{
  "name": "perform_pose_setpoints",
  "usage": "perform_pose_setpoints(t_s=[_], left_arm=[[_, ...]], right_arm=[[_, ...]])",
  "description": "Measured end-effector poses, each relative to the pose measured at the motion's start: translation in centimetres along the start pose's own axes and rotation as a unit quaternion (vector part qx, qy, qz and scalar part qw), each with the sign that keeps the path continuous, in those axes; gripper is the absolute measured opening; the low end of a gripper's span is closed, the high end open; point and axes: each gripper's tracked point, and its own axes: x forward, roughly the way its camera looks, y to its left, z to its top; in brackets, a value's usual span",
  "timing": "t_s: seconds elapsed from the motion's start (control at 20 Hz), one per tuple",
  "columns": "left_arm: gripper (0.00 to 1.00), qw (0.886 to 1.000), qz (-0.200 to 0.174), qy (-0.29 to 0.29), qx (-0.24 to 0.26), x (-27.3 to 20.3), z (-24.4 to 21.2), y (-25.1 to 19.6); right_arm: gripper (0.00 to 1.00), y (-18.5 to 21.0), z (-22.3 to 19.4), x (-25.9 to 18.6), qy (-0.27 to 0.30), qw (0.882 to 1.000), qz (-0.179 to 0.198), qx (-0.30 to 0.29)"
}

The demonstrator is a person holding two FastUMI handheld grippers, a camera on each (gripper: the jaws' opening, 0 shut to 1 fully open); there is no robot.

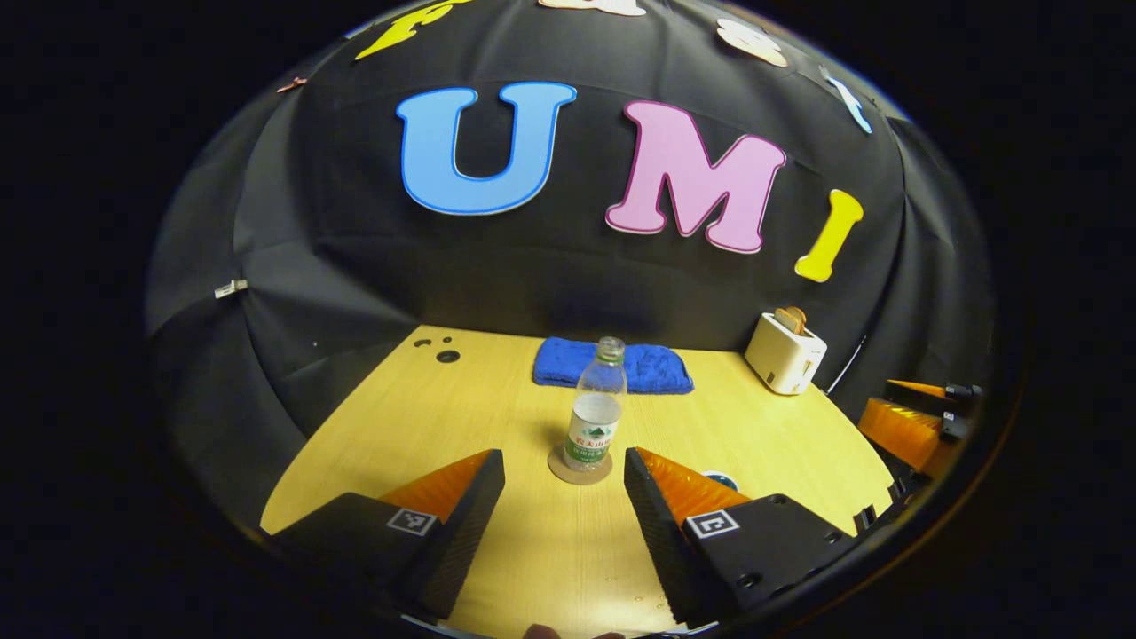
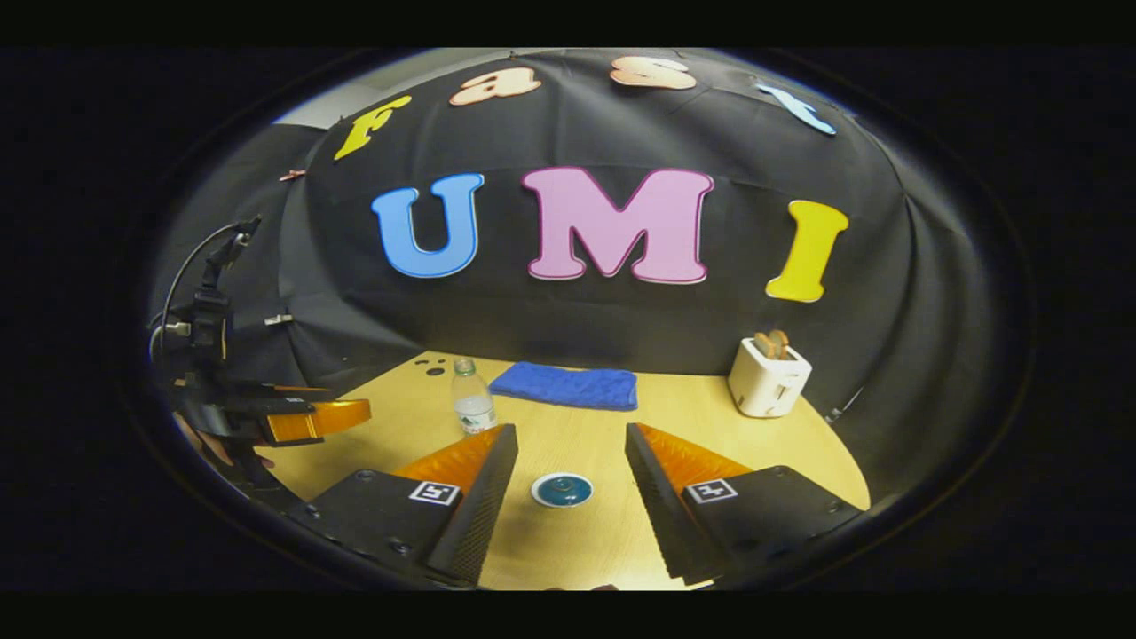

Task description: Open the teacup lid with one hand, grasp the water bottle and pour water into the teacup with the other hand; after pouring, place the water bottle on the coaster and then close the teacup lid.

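From my seat, the lidded teacup (image 2: 562,489) lies dead ahead between the wide-open right tool (image 2: 568,484), while the upright water bottle (image 1: 595,411) stands on its coaster (image 1: 579,469) ahead of the wide-open left tool (image 1: 564,488).

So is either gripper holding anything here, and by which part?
Nothing is held. The left gripper is open, facing the water bottle on its coaster; the right gripper is open above the lidded teacup.

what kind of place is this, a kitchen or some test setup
Likely a staged test booth, not a kitchen: black cloth wall behind a light wooden table holding a white toaster, folded blue towel and clear plastic water bottle.
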Motion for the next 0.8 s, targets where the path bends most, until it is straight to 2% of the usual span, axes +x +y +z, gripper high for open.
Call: perform_pose_setpoints(t_s=[0.2,0.25,0.3,0.4,0.55,0.8], left_arm=[[0.87,1.0,-0.014,-0.018,0.022,-2.3,1.7,0.0],[0.87,0.999,-0.02,-0.021,0.025,-2.8,1.9,-0.2],[0.87,0.999,-0.025,-0.023,0.027,-3.0,2.0,-0.4],[0.87,0.999,-0.035,-0.028,0.029,-3.4,2.5,-0.5],[0.86,0.998,-0.049,-0.027,0.032,-3.7,2.3,-0.6],[0.87,0.998,-0.051,-0.029,0.032,-3.7,2.6,-1.1]], right_arm=[[0.77,-0.3,2.0,-1.7,-0.014,1.0,-0.019,0.009],[0.73,-0.3,2.2,-2.1,-0.016,1.0,-0.023,0.008],[0.77,-0.3,2.3,-2.5,-0.018,0.999,-0.028,0.005],[0.77,-0.3,2.3,-3.1,-0.021,0.999,-0.036,-0.002],[0.87,-0.5,2.5,-4.0,-0.025,0.999,-0.048,-0.001],[0.87,-1.2,3.6,-4.7,-0.038,0.998,-0.055,-0.003]])
